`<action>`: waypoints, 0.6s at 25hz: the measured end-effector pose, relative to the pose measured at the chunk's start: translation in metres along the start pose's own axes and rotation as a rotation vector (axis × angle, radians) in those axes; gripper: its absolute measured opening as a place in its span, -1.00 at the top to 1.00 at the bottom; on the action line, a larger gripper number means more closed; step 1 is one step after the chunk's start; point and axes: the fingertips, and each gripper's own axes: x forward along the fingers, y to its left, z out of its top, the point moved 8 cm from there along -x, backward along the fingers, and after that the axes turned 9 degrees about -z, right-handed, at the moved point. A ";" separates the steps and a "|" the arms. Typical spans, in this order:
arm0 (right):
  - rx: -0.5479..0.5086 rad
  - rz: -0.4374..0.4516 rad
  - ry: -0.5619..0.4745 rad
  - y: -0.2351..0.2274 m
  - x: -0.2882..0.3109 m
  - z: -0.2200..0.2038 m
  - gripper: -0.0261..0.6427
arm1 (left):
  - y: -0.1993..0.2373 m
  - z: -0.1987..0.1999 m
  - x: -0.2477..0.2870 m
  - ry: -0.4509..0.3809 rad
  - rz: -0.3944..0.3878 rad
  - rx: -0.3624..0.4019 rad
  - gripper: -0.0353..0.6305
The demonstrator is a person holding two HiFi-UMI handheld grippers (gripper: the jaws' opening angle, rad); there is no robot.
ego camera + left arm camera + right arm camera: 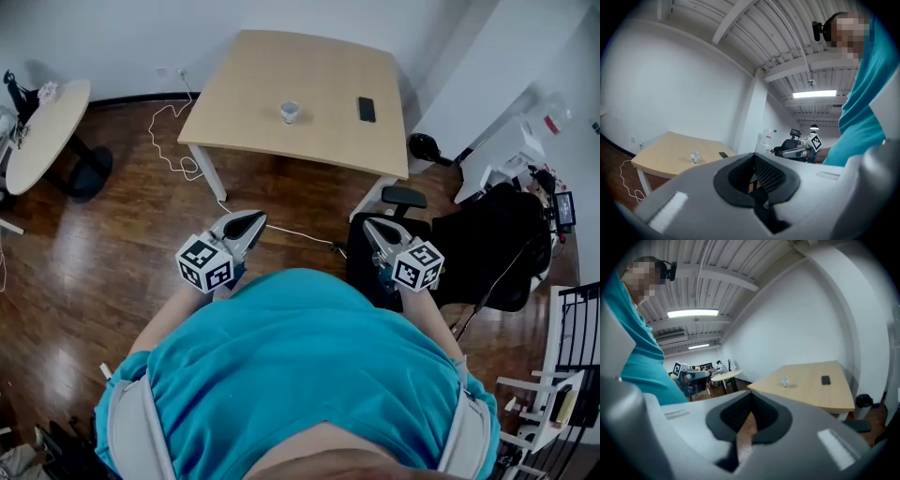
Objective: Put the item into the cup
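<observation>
A small clear cup (290,112) stands near the middle of a light wooden table (262,66), and a flat black item (367,109) lies to its right. Both show small and far off in the left gripper view as the cup (695,157) and the item (723,154), and in the right gripper view as the cup (785,381) and the item (826,379). I hold my left gripper (255,220) and my right gripper (373,228) close to the body, well short of the table. Both have their jaws shut with nothing between them.
A black office chair (469,248) stands just right of my right gripper. A white cable (169,141) trails over the wooden floor by the table's left leg. A round white table (42,127) stands at the far left, a black object (427,147) by the table's right corner.
</observation>
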 end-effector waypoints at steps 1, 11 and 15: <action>-0.002 0.006 -0.003 0.000 0.001 0.000 0.92 | 0.001 0.000 0.001 0.001 0.004 -0.002 0.88; -0.041 0.022 0.011 0.007 0.017 0.005 0.92 | 0.014 0.003 0.000 0.005 0.010 0.000 0.88; -0.051 0.016 0.011 0.006 0.018 0.006 0.92 | 0.020 0.004 0.001 0.005 0.005 0.004 0.88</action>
